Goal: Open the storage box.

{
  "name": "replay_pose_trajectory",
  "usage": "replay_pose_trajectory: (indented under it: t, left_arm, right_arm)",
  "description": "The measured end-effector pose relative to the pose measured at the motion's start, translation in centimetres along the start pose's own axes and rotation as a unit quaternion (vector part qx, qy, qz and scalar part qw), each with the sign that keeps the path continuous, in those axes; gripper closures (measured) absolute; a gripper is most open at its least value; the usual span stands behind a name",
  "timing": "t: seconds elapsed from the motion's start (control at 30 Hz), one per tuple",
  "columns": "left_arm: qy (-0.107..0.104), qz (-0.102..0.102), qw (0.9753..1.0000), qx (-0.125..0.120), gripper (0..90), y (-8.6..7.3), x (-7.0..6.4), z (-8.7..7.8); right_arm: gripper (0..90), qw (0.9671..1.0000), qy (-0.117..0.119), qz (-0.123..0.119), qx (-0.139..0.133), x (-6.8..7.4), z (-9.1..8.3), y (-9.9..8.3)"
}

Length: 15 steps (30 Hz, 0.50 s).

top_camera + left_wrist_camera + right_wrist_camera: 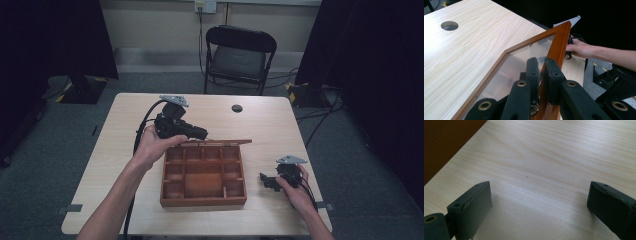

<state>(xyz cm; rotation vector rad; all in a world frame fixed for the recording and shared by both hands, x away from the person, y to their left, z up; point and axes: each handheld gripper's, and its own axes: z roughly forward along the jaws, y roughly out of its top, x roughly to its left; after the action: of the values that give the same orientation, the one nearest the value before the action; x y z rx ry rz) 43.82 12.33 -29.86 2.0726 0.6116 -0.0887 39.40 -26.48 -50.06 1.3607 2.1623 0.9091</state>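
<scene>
Evidently the left gripper [202,134] had its 2 jaws pinched on the lid's [559,45] wooden frame, holding that glazed lid up so the compartments of the box [203,201] mid-table lay accessible. The right gripper [263,178] rested beside the box on the table [554,152], jaws spread wide, gripping nothing, probably kept clear.

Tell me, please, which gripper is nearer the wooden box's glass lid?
Left. The left gripper is clamped on the lid frame; the right gripper rests apart, beside the box.
</scene>
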Motion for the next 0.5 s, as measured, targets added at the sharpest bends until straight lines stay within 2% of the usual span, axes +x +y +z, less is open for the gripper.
replay_pose_trajectory:
  t: [0.5]
  left_arm:
    - [0.000,0.000,1.0000,0.000,82.6,0.01,-0.02,0.00]
  right_arm:
    - [4.9,1.0000,0.000,0.000,0.000,-0.01,0.00,0.00]
